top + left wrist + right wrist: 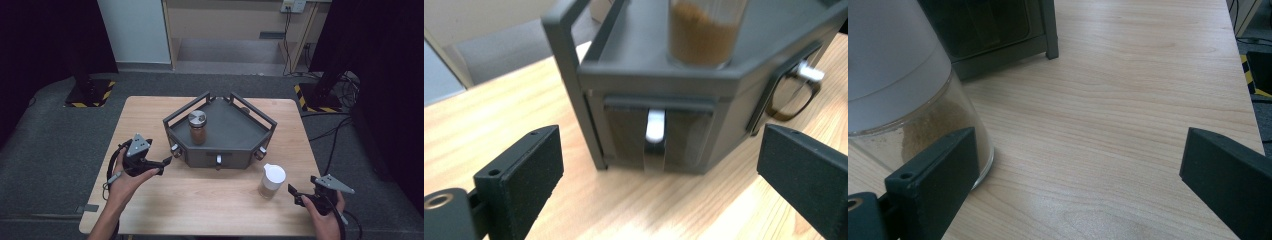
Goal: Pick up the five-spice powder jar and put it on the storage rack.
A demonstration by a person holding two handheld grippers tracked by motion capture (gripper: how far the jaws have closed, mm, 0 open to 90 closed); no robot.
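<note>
A dark grey angular rack (235, 131) stands mid-table, with small drawers along its front. On its top shelf sits a glass jar (197, 127) of brown powder with a metal lid. My left gripper (164, 167) is open just left of the rack's front corner. In the left gripper view its jaws frame a drawer's white handle (655, 126) below the brown-powder jar (704, 35). A white-lidded jar (271, 181) of tan grains stands on the table front right. My right gripper (295, 195) is open just right of it; the white-lidded jar (908, 95) sits beside its left jaw.
The wooden table (210, 200) has bare surface in front of the rack and to the right of the jar. Black stands with hazard-striped bases (90, 92) sit on the carpet beyond the far corners. Cables trail on the floor at right.
</note>
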